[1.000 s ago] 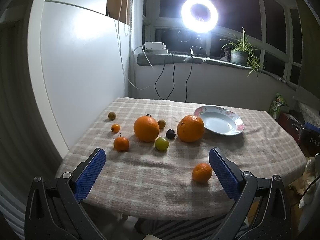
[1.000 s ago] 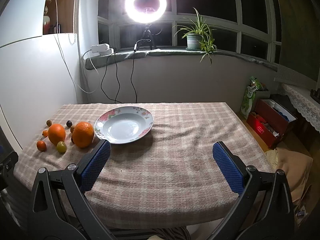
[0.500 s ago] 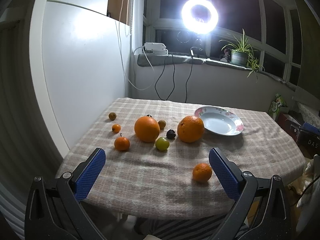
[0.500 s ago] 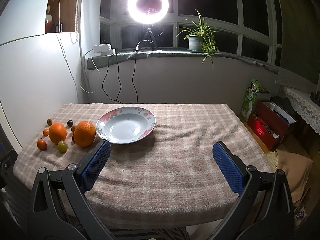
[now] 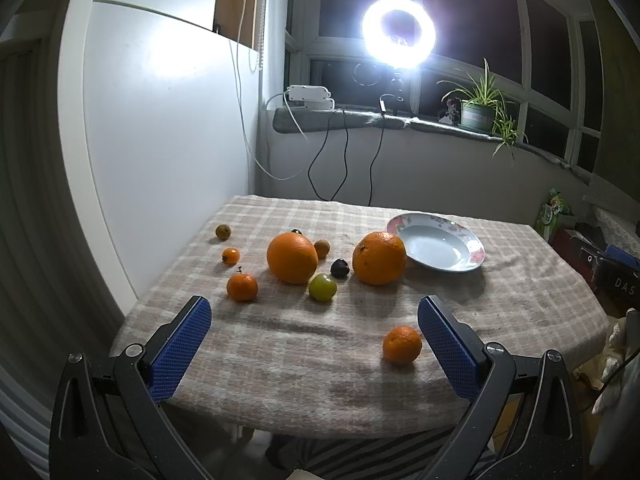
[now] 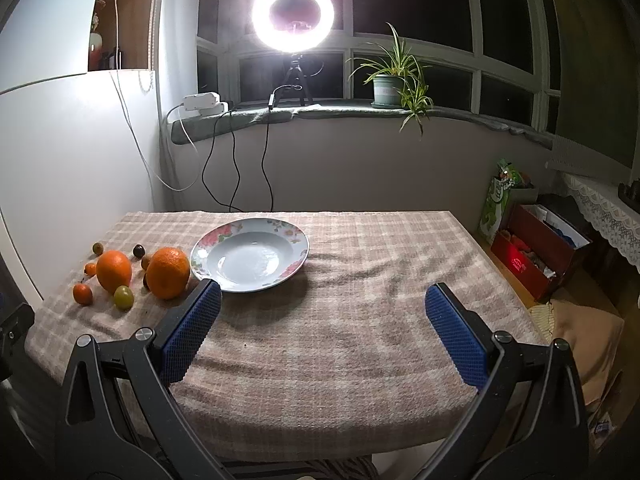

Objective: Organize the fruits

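Left gripper [image 5: 315,338]: blue pads [image 5: 180,348] wide apart, nothing between, held short of the near table edge at the bottom of the frame. Right gripper [image 6: 322,330]: fingers equally spread, empty, low in the frame over bare cloth. Probably a staging pose, opened ahead of a first pick.

Nearest fruit: small mandarin [image 5: 402,345] just inside the left gripper's right-hand pad, lower right of the left view. Likely first target. Rest loosely scattered mid-frame, none on the plate: two big oranges [image 5: 292,258] [image 5: 379,257], green fruit [image 5: 322,287] and dark plum [image 5: 340,268] between them, stemmed mandarin [image 5: 242,287] to the left, smaller orange and brownish ones further back left, too small to identify.

Floral-rimmed plate [image 5: 474,246] empty, center right in the left view, one big orange just beside its rim. Presumably the drop-off.

Surface: plaid cloth [image 6: 360,340] over the table, soft and wrinkled, so round fruit may roll on a nudge.

Room: ring light [image 6: 260,12] on the sill at top center, harsh glare, dark windows. Potted plant [image 6: 386,88] to its right, cables hanging below. White panel at left; red box [image 6: 536,256] on the floor at right.
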### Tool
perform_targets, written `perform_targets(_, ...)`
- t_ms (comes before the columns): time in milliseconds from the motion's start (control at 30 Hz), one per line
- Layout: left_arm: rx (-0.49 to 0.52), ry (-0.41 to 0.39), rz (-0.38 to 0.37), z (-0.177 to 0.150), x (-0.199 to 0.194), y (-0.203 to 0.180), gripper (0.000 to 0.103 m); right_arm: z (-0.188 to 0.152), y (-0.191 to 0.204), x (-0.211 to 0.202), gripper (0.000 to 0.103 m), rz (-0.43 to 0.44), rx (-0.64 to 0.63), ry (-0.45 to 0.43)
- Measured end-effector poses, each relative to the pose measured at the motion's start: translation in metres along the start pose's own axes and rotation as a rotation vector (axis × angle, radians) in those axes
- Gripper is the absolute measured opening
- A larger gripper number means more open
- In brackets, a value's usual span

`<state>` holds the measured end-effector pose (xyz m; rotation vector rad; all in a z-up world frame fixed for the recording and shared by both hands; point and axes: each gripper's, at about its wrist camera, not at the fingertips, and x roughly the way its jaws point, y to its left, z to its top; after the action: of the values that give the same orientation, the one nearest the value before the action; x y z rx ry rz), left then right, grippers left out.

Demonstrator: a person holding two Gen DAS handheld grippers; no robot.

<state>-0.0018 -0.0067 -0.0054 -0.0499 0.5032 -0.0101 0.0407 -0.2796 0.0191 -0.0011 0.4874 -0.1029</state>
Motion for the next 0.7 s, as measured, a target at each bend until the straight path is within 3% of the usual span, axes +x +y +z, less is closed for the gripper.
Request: perform_targets(700, 0.0, 0.002, 0.002, 0.0004, 0.0021, 0.0021, 0.102, 0.0014, 0.007, -0.0002, 0.103, 0.01, -0.019, 0.0)
